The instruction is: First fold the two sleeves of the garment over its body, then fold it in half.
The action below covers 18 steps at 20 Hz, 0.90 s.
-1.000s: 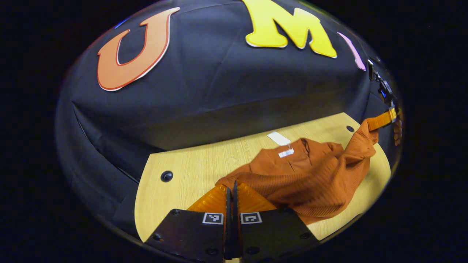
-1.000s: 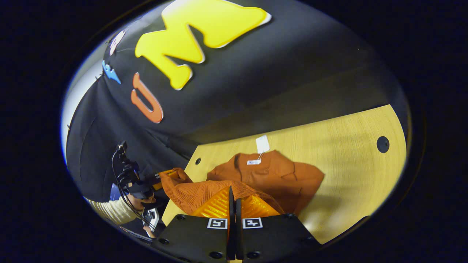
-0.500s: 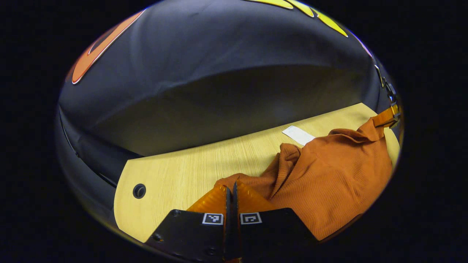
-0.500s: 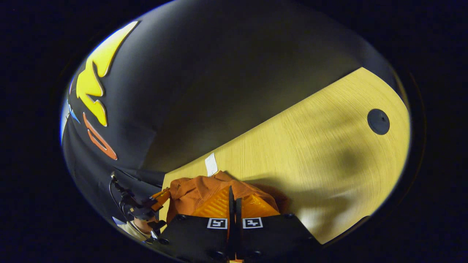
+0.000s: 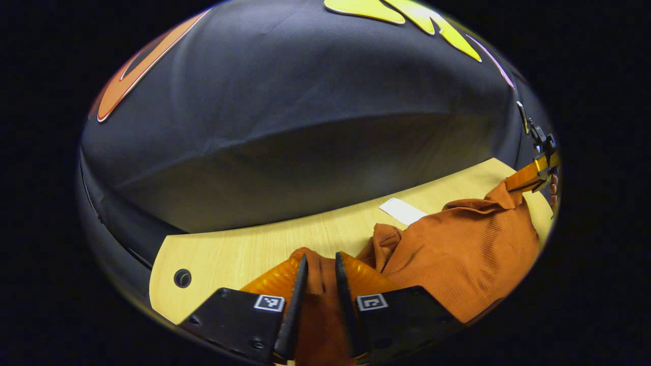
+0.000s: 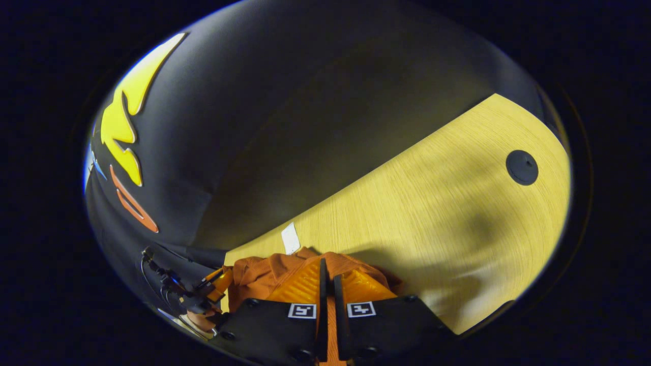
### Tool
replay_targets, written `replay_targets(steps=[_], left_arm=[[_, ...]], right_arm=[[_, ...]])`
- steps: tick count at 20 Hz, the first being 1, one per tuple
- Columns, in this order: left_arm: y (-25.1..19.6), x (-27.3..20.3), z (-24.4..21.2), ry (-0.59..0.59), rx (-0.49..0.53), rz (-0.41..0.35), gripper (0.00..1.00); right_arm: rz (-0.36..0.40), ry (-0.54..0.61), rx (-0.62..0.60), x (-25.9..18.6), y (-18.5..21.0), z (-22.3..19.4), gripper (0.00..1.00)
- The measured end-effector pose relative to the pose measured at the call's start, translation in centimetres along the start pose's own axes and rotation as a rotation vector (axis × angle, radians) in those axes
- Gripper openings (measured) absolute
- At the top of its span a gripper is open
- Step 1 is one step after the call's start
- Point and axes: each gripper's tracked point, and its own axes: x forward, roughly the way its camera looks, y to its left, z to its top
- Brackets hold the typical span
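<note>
Soft rust-orange ribbed knit garment [image 5: 457, 249] held at two edges, low right of the left gripper view, over the pale wooden table [image 5: 239, 251]

Left gripper [image 5: 319, 284] has its fingers a little parted with cloth between them, grip seems loosening; right gripper [image 6: 328, 290] is nearly closed with a strip of knit in the slit; I judge the fabric light, limp, stretchy, not slippery; best taken by hem corners; a white paper tag [image 5: 402, 210] lies beside the collar.

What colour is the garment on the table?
Rust orange, with a fine ribbed knit; the garment shows best in the left gripper view.
</note>
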Motion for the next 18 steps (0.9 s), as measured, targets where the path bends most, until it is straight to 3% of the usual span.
replay_targets(steps=[1,2,3,5,7,8,10,13,14,15,16,17,18], left_arm=[[-0.1,-0.1,0.1,-0.003,0.002,-0.005,0.43],[-0.3,0.0,0.1,0.001,-0.001,-0.014,0.57],[-0.6,0.1,-0.1,0.002,-0.011,-0.021,0.71],[-0.4,0.0,-0.5,0.015,-0.026,-0.011,1.00],[1.0,-0.6,-0.9,0.026,-0.032,0.053,0.98],[1.8,-1.3,-0.8,0.025,-0.042,0.084,0.98],[3.0,-2.7,-0.7,0.020,-0.095,0.110,0.99],[3.9,-5.8,-0.4,0.016,-0.197,0.116,0.99],[4.2,-7.1,0.2,0.005,-0.225,0.117,0.99],[4.6,-8.4,0.9,-0.017,-0.255,0.124,1.00],[4.8,-9.9,1.4,-0.028,-0.285,0.122,1.00],[4.7,-11.7,1.8,-0.045,-0.317,0.118,0.99],[4.5,-13.5,2.1,-0.060,-0.340,0.109,0.99]], right_arm=[[0.002,0.002,0.006,-0.3,0.2,0.0,0.08],[0.006,0.005,0.007,0.1,0.5,-0.1,0.22],[0.011,0.003,0.010,-0.1,0.7,0.0,0.25],[0.033,-0.007,0.032,-1.1,1.9,0.6,0.41],[0.046,-0.049,0.058,-1.5,2.8,1.5,0.53],[0.069,-0.091,0.082,-2.4,3.5,2.8,0.69],[0.102,-0.157,0.150,-3.6,4.5,4.4,0.78],[0.095,-0.189,0.173,-6.0,4.7,5.5,0.80],[0.080,-0.188,0.158,-7.2,4.8,5.4,0.73],[0.062,-0.189,0.135,-8.1,4.6,5.2,0.80],[0.044,-0.189,0.111,-9.5,4.8,4.7,0.73],[0.024,-0.190,0.080,-11.0,5.2,4.3,0.80],[0.005,-0.204,0.041,-12.5,5.4,3.9,0.73]])
